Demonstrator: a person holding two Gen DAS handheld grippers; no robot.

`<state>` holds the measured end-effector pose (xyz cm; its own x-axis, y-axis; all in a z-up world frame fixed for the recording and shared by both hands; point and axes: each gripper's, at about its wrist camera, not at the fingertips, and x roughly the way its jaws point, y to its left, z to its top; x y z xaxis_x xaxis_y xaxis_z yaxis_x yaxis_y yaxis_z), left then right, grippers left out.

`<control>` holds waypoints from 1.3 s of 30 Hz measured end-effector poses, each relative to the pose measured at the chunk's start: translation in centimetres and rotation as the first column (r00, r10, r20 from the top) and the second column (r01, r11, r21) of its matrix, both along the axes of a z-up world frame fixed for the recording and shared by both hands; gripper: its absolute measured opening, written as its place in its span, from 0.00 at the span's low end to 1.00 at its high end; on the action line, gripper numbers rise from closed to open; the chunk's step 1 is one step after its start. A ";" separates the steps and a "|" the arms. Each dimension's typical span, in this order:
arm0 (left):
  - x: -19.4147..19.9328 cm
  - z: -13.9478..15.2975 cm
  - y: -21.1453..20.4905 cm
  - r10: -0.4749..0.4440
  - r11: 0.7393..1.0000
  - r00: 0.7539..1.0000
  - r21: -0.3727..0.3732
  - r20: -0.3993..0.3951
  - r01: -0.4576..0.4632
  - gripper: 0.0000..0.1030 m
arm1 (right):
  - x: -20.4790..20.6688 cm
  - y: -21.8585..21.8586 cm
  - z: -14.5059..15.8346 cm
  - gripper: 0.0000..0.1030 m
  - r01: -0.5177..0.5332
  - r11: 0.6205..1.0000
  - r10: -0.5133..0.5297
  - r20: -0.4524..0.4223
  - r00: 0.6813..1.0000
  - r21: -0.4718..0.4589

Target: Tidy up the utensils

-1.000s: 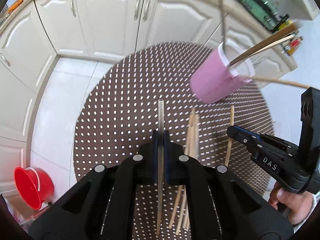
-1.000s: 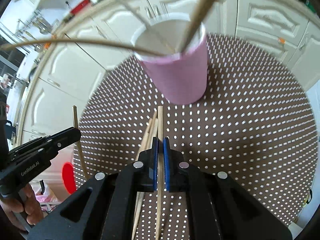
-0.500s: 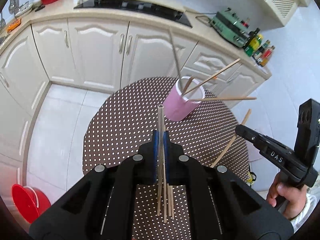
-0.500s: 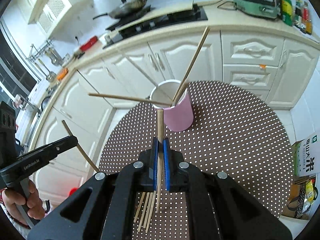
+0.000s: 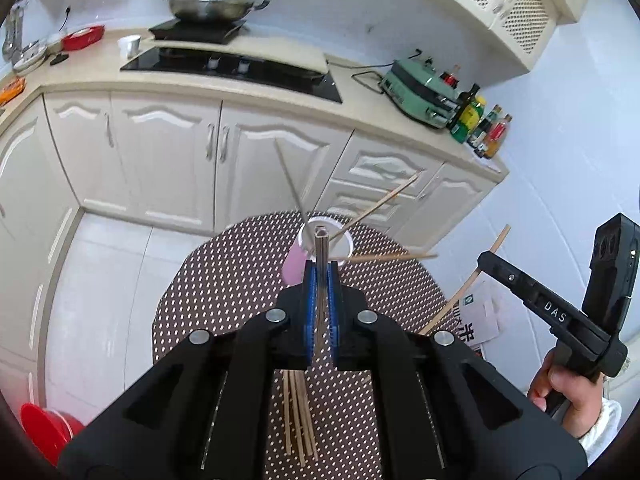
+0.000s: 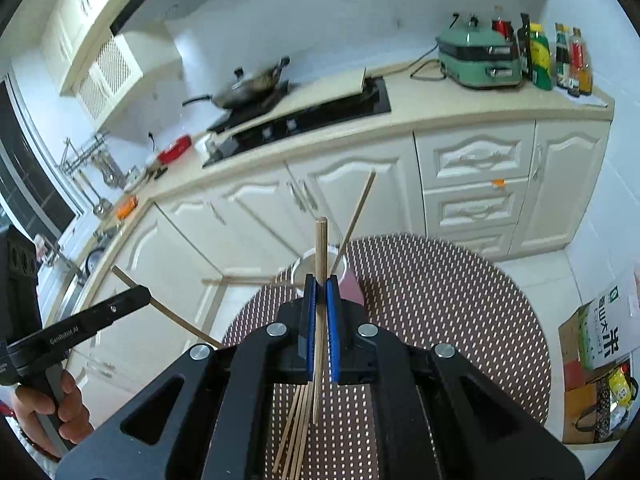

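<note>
A pink cup (image 5: 294, 266) with a white rim stands at the far edge of the round dotted table (image 5: 224, 276) and holds several chopsticks that lean outward. My left gripper (image 5: 321, 276) is shut on a metal chopstick (image 5: 321, 240), high above the table. My right gripper (image 6: 321, 284) is shut on a wooden chopstick (image 6: 320, 248), also high above the table; it shows in the left wrist view (image 5: 486, 258) at the right. The cup shows in the right wrist view (image 6: 350, 284) just beyond the fingers. Several wooden chopsticks (image 5: 298, 412) lie loose on the table below.
White kitchen cabinets (image 5: 168, 152) and a counter with a hob (image 5: 232, 68) stand behind the table. A red bucket (image 5: 44, 432) sits on the floor at the left. A cardboard box (image 6: 600, 332) stands on the floor at the right.
Both grippers have risen well above the table, each with its chopstick. The cup and the loose chopsticks now look smaller and farther below.
</note>
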<state>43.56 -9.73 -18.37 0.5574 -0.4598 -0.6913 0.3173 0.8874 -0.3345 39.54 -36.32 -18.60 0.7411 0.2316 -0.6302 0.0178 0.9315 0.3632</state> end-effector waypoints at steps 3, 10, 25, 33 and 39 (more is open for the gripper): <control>0.6 1.3 -0.4 -0.005 1.000 1.000 -0.015 0.027 0.005 0.06 | 0.6 -0.5 1.3 0.04 0.007 1.000 -0.007 0.037 0.999 0.008; 2.2 3.7 -1.1 0.001 0.999 0.997 -0.038 0.080 0.002 0.06 | 2.5 -1.1 2.7 0.04 -0.002 1.000 0.000 0.083 0.997 0.014; 5.7 5.5 -1.9 0.042 0.998 0.990 -0.047 0.137 -0.036 0.06 | 7.0 -0.9 4.0 0.04 -0.033 0.999 0.028 0.135 0.990 0.031; 7.1 4.4 -3.1 0.056 0.998 0.989 -0.024 0.140 -0.053 0.06 | 8.6 -1.3 4.4 0.04 -0.022 1.000 0.020 0.164 0.986 0.010; 8.1 1.9 -4.1 0.051 0.999 0.993 -0.002 0.105 -0.051 0.06 | 9.5 -1.7 4.0 0.04 0.009 1.000 -0.009 0.198 0.980 -0.001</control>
